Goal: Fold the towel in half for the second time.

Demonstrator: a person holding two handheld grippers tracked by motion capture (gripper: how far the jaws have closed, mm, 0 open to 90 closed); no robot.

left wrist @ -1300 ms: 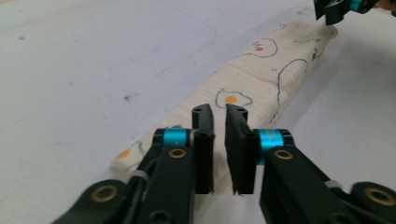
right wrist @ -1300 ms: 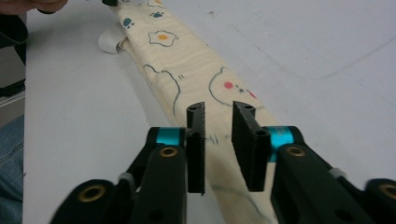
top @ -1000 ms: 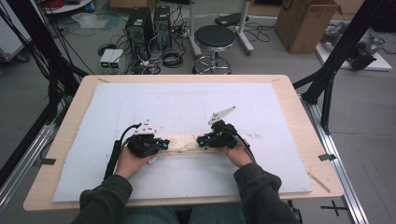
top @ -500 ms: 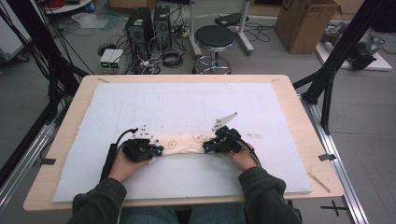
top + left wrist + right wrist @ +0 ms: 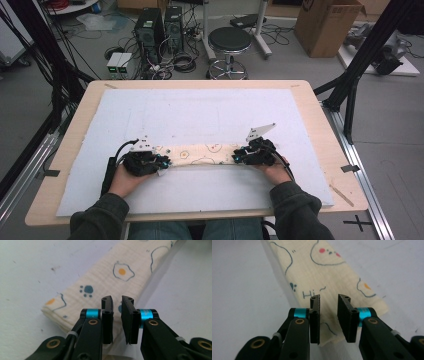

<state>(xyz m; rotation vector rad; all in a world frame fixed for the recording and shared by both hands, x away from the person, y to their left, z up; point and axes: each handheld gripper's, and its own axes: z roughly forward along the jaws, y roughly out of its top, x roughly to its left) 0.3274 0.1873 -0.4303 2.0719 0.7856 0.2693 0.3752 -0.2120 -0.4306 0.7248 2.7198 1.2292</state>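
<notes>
Left tool at the left end of the cloth, jaws slightly parted, just been opening, pads off the fabric. Right tool at the right end, likewise narrowly spread and just opening, gripping nothing. Cloth folded into a long strip, flat on the worktop, stretched left to right near the front edge.

Both forearms enter from the near edge, sleeved, hands set wide apart and low over the table. Left gripper points inward to the right; right gripper points inward to the left. Each pair of jaws has just been opening and stands slightly parted, pads clamping nothing.
</notes>
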